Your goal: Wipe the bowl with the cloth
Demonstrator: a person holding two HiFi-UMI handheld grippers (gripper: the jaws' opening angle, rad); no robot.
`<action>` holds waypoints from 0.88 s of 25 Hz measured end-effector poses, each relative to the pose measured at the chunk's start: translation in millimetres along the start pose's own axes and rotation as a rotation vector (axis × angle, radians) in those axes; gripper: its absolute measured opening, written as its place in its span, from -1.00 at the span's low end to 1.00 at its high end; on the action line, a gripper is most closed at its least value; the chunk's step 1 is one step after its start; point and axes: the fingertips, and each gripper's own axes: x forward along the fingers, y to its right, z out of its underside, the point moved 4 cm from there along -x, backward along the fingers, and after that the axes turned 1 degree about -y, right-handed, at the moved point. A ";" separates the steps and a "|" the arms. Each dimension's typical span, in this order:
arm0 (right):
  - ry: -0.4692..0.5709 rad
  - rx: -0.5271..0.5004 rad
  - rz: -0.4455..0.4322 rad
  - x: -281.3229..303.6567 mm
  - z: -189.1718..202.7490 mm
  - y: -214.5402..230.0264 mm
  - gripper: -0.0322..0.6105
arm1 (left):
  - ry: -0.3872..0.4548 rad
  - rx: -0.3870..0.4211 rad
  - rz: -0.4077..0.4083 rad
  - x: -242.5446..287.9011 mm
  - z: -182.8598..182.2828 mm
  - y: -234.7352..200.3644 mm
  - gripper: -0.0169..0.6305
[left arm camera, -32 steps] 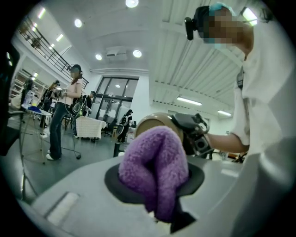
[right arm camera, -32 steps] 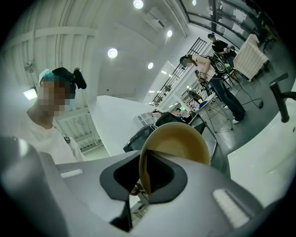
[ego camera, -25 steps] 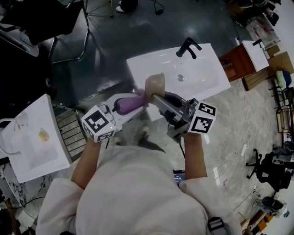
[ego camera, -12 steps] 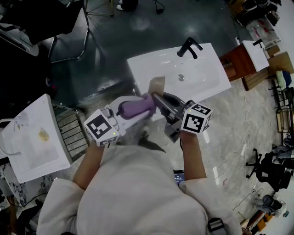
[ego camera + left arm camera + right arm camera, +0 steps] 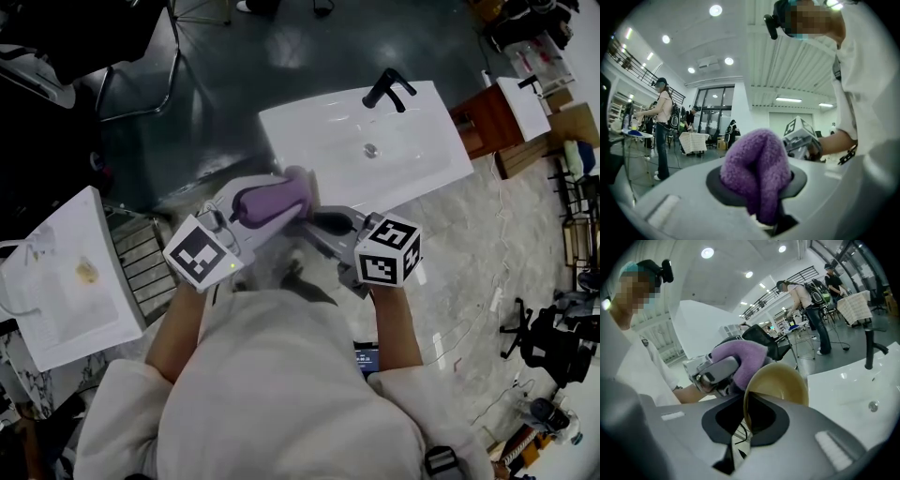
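In the right gripper view a tan bowl (image 5: pixel 783 380) stands on edge, its rim pinched between the jaws of my right gripper (image 5: pixel 746 425), which is shut on it. A fuzzy purple cloth (image 5: pixel 757 168) is folded in my left gripper (image 5: pixel 765 213), which is shut on it. The cloth (image 5: pixel 745 357) presses against the bowl's outer side near the rim. In the head view the cloth (image 5: pixel 272 201) covers most of the bowl (image 5: pixel 302 175), in front of the sink's near edge. The left gripper (image 5: pixel 279 212) comes in from the left and the right gripper (image 5: pixel 315 219) from the right.
A white sink (image 5: pixel 422 164) with a black faucet (image 5: pixel 386 91) stands just beyond the grippers. Another white basin (image 5: pixel 56 300) and a wire rack (image 5: pixel 141 272) are at the left. Wooden furniture (image 5: pixel 483 127) is at the right. People stand far off in both gripper views.
The cloth has slid up over the bowl, which showed plainly a second ago and is now almost hidden in the head view. The right gripper's cube has turned and dropped slightly.
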 end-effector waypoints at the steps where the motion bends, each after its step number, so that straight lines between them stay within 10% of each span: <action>1: -0.013 -0.018 -0.018 1.4 1.5 -4.8 -0.85 | -0.005 0.004 -0.008 1.0 -0.4 -1.8 -0.60; 12: -0.025 -0.084 -0.228 -14.8 -1.7 -40.4 -0.82 | -0.035 -0.014 -0.062 -2.8 11.1 -31.2 -0.60; 22: 0.134 0.013 -0.416 -31.9 -26.7 -58.0 -0.79 | 0.005 -0.208 0.065 -12.0 34.9 -38.4 -0.61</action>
